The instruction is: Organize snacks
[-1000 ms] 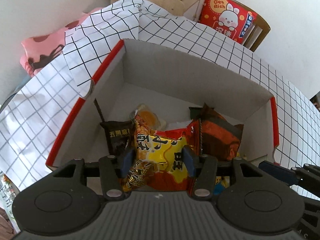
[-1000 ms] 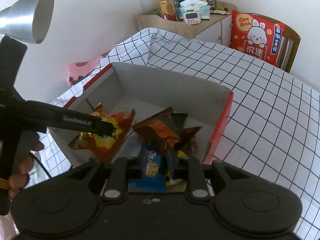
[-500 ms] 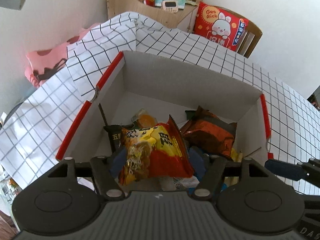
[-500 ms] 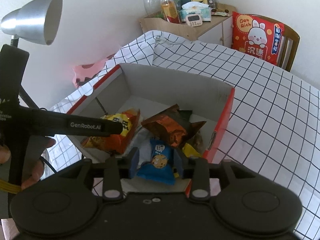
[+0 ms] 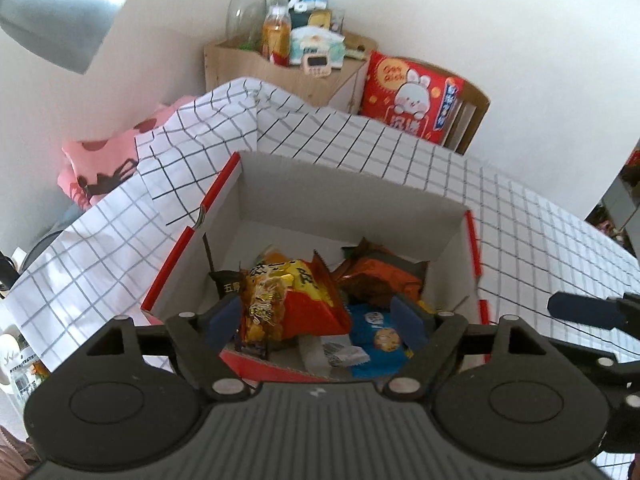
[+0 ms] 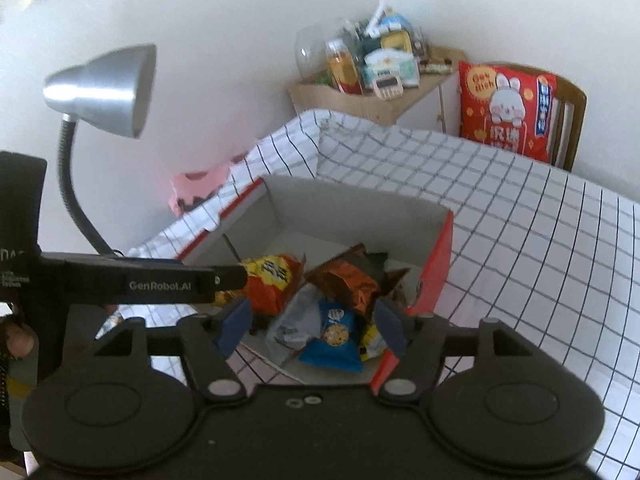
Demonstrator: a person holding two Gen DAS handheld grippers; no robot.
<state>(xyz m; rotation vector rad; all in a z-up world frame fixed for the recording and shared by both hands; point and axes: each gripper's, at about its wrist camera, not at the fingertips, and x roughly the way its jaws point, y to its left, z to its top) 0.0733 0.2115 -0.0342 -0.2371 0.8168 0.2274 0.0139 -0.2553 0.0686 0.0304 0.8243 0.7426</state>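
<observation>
A: Both grippers are over the red-and-white cardboard box [image 5: 472, 248] now; the left gripper [image 5: 316, 320] has just been spreading its jaws, and they stand released, nothing pinched between the blue pads.

B: Agreed; the yellow-and-red snack bag [image 5: 296, 300] lies in the box below that gap, loose, leaning on the pile; the pads are clear of it on both sides.

A: Same story on the other side; the right gripper [image 6: 312, 322] has just been opening too, jaws apart, gripping nothing; the blue cookie packet [image 6: 334, 336] sits beneath them at the near end of the box, flat on the heap.

B: So where are the snacks? All in the box, crowded toward six o'clock; the orange-brown foil bag [image 6: 346, 284] sits toward twelve o'clock of the blue packet; a dark sesame-type packet [image 5: 228, 286] stands at nine o'clock of the yellow bag, against the left wall.

A: The far half of the box floor is bare; I'd judge things are landing near the front because that's the edge both tools reach over.

B: Sensible; a deep open box catches a dropped bag, so the fingers need only let go above it.

A: From the right wrist view the left tool crosses at nine o'clock, its tip over the yellow bag; the checked tablecloth [image 6: 520, 220] around the box shows no loose snacks that I can make out.

B: The desk lamp [image 6: 104, 88] hangs at ten o'clock, well apart from the work.
</observation>
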